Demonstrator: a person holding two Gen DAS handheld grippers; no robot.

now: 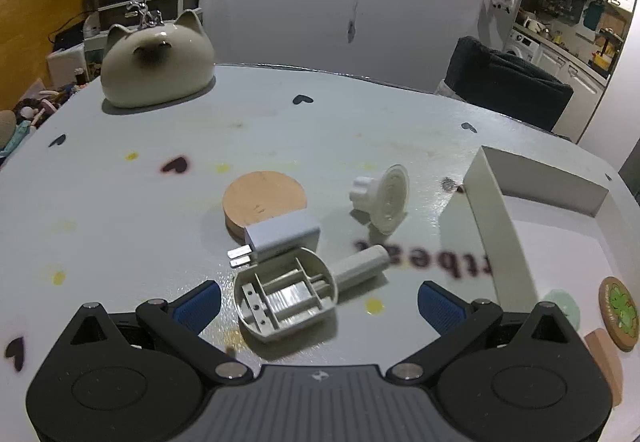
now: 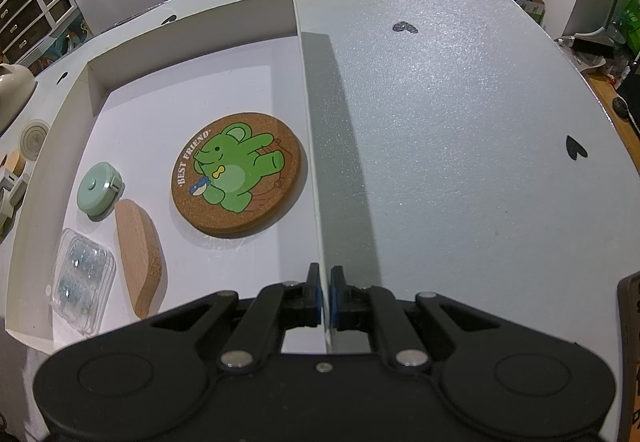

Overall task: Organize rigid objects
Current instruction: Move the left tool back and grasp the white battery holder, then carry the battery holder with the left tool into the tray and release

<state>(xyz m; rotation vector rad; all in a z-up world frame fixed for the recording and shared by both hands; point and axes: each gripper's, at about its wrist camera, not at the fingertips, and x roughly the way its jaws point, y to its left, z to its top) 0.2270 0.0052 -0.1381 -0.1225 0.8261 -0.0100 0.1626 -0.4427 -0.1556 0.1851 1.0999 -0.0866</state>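
The right tongs (image 2: 325,296) are pinched tight on the near end of the right-hand wall of the white box (image 2: 308,146), steadying it on the surface (image 2: 460,122). Inside the box, ahead and to the left of these tongs, lie a cork coaster with a green elephant (image 2: 238,174), a wooden block (image 2: 138,258), a mint tape measure (image 2: 100,190) and a clear plastic case (image 2: 82,282).

The left tongs (image 1: 320,302) stand wide open and hold nothing. Between their blue pads, nearer the left one, sits a grey oval tray with dividers (image 1: 286,300); whether they have come low enough to straddle it cannot be told. Just beyond it lie a white charger plug (image 1: 280,238), a round wooden disc (image 1: 264,200), a small white stick (image 1: 360,266) and a white suction cup (image 1: 384,200). The box wall stands off to the right of these tongs.

The likely step is picking up the oval tray to carry it into the box. To do it well, centre the tray between the pads, since it sits off to the left now. Close across its narrower width, on the rim, not on the thin dividers. Lower enough that the pads bite the wall squarely. Lift straight up to avoid nudging the charger and the stick, which lie close against it. Keep the right tongs clamped so the box does not slide.
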